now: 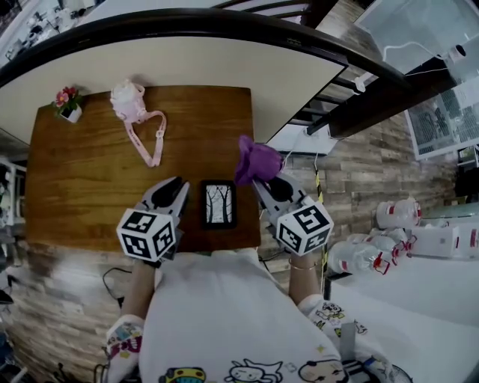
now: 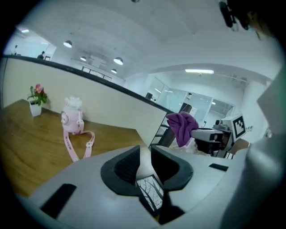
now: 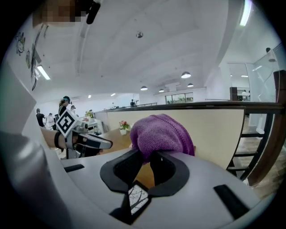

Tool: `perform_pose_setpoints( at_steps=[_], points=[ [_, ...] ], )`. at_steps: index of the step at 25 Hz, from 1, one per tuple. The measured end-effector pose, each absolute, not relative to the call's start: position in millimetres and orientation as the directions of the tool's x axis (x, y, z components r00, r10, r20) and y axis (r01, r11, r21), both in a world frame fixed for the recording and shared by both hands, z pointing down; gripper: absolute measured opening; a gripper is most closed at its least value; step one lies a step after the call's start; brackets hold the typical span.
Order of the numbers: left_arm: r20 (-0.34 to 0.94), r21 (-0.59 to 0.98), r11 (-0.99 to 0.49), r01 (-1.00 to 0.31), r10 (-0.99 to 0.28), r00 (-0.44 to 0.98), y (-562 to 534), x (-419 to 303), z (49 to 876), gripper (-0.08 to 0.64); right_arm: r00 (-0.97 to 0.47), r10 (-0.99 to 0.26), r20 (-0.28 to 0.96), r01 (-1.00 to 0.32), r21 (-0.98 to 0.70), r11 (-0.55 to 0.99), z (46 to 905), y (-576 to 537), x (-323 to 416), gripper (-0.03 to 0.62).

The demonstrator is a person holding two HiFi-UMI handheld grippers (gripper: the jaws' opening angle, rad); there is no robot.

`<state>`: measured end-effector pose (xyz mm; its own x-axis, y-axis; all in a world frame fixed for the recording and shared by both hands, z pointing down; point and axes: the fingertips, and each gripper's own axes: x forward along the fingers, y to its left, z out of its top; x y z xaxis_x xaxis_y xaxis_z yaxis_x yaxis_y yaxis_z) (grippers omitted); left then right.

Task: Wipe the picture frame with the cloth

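Picture frame [image 1: 218,203] lies flat at four o'clock of the narrowly parted, empty left gripper [image 1: 178,187]; right gripper [image 1: 263,182] pinches cloth [image 1: 257,159]; frame's long axis runs twelve to six.

- In the head view we see bright, even indoor light. The wooden table [image 1: 90,187] has only a soft sheen, and the shadows on it are weak.
- The fisheye lens bends this view strongly: the dark railing [image 1: 224,21] curves like an arc, and the outer edges are stretched.
- In the left gripper view, round ceiling lamps [image 2: 118,61] and a strip light [image 2: 199,71] glow white. The corners are black from vignetting.
- There the left gripper [image 2: 143,151], near the lens, looks soft, and the far room is hazy.
- In the right gripper view, more ceiling lights [image 3: 186,75] shine. A bright strip [image 3: 245,13] glares at the upper right, and the edges darken too.
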<state>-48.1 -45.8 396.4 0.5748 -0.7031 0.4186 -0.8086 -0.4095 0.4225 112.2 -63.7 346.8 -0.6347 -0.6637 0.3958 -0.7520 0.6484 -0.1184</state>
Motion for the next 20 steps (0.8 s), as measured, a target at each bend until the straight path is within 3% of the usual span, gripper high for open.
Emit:
perform_pose_setpoints(
  at_steps=[10,20],
  points=[
    [0.269,0.206,-0.483,-0.851,-0.808,0.524,-43.4,-57.5,327.0,0.067,-0.641,-0.733,0.228,-0.761,-0.064,0.645,304.5,-62.1,105.1,0.046],
    [0.273,0.140,-0.439,-0.887,-0.844,0.461,-34.8,-67.2,323.6,0.010,-0.621,-0.747,0.239,-0.779,-0.080,0.622,314.9,-47.3,111.9,0.046]
  ],
)
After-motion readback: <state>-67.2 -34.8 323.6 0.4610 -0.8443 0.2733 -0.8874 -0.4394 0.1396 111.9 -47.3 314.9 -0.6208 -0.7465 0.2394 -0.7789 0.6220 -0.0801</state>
